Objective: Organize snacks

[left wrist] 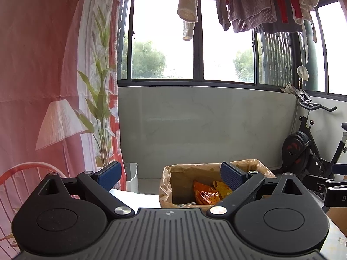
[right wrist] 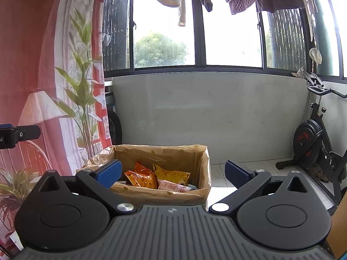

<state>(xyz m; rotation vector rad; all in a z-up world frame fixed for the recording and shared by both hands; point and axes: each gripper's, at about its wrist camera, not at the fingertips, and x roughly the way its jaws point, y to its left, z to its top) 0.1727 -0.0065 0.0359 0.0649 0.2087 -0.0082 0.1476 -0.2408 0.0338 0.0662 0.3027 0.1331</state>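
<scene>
A box lined with a brown plastic bag (left wrist: 167, 177) (right wrist: 160, 153) stands ahead of both grippers. Inside lie an orange snack packet (left wrist: 203, 191) (right wrist: 142, 176), a yellow packet (left wrist: 222, 187) (right wrist: 171, 174) and a pink packet (right wrist: 172, 186). My left gripper (left wrist: 170, 176) is open and empty, raised just short of the box. My right gripper (right wrist: 172, 174) is open too, nothing between its blue pads (right wrist: 108, 173), hovering before the box's near wall. Part of the right gripper shows at the right edge of the left wrist view, and part of the left gripper at the left edge of the right wrist view.
A white tabletop (left wrist: 128, 197) carries the box. A red and white curtain (left wrist: 54, 75) hangs on the left, an exercise bike (right wrist: 314, 143) stands at the right, a white bin (left wrist: 132, 178) sits by the wall, and laundry (left wrist: 249, 4) hangs overhead by the windows.
</scene>
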